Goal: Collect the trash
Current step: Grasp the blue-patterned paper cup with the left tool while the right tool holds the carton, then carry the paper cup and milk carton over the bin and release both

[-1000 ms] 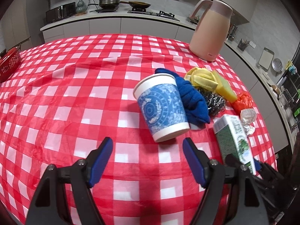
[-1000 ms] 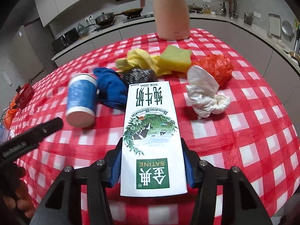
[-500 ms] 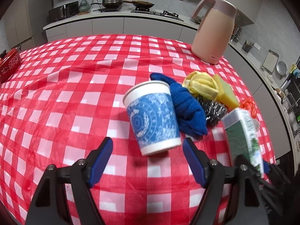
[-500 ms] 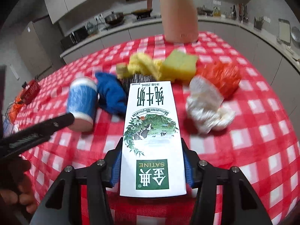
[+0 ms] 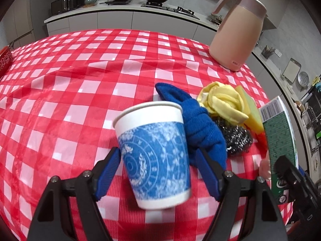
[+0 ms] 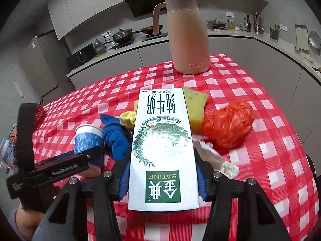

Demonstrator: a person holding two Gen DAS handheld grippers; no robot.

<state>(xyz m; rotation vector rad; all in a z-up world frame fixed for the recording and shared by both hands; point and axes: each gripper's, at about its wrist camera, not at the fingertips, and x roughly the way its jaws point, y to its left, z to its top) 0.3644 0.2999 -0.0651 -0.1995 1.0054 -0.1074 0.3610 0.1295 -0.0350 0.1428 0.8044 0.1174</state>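
Observation:
A blue-and-white paper cup stands between the blue pads of my left gripper; the left pad touches it and the right pad stands just off it. The cup also shows in the right wrist view. My right gripper is shut on a white-and-green milk carton and holds it raised above the table; the carton also shows in the left wrist view. A crumpled red plastic bag and a crumpled white tissue lie beyond the carton.
A blue cloth, a yellow cloth, a yellow-green sponge and a steel scourer lie behind the cup. A pink jug stands at the table's far right. The table has a red checked cloth. A red object sits at the left edge.
My left gripper has moved forward around the cup and its jaws have narrowed. My right gripper has lifted the carton higher.

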